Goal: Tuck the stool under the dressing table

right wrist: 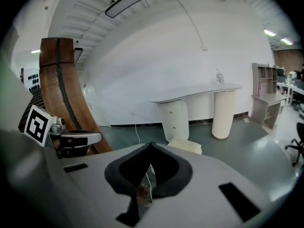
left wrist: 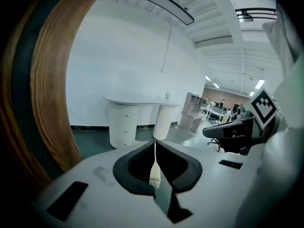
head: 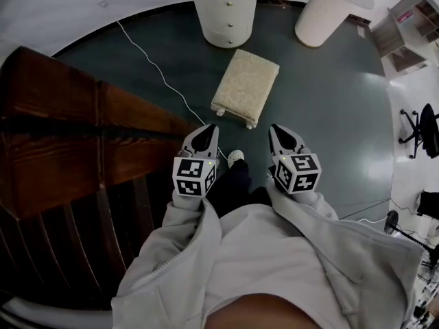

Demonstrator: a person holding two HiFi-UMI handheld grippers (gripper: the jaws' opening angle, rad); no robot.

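A cream cushioned stool stands on the dark green floor, a short way in front of the white dressing table, outside the gap between its two round pedestals. My left gripper and right gripper are side by side just short of the stool's near end, both shut and holding nothing. In the left gripper view the stool shows only as a sliver behind the shut gripper, with the table beyond. The right gripper view shows its gripper shut, the stool and the table.
A dark wooden slatted frame fills the left side. A white cable runs across the floor toward the stool. My white shoe is between the grippers. A white shelf unit and a black office chair stand at the right.
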